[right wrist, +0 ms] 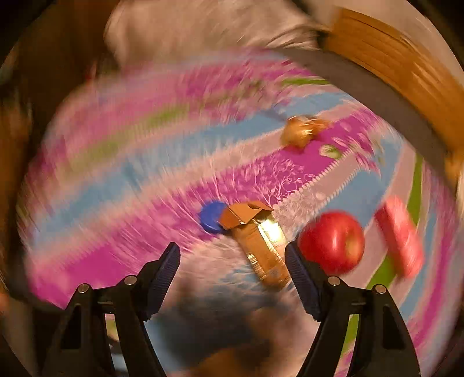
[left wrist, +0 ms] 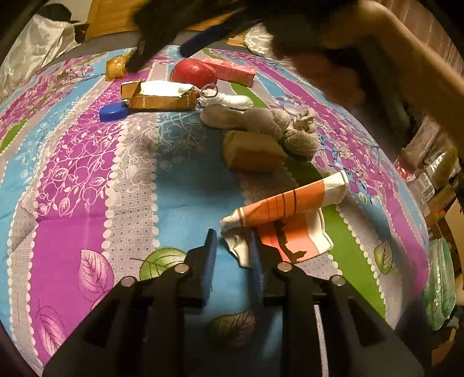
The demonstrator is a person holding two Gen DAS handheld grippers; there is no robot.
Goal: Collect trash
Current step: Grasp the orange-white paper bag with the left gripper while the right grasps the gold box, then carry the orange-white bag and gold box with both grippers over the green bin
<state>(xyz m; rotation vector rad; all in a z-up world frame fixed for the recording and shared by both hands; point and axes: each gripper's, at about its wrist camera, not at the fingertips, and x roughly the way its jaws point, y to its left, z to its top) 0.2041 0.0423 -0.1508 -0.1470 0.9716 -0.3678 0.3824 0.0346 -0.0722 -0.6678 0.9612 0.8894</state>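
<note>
A floral sheet (left wrist: 72,179) in purple, blue, grey and green stripes is covering the whole surface, and creases are showing toward its near left corner. A red apple (left wrist: 192,72) is sitting near the far edge, about midway along it. A grey plush toy (left wrist: 269,120) is lying right of centre, and a white cloth bundle (left wrist: 229,100) is resting against its far side with a metal ring (left wrist: 209,90) standing up at the bundle's far end. A patterned pillow (left wrist: 258,40) is lying beyond the far edge. A wooden board (left wrist: 110,17) is standing behind the far left corner. Packets and jars (left wrist: 429,162) are crowding the space past the right edge.
</note>
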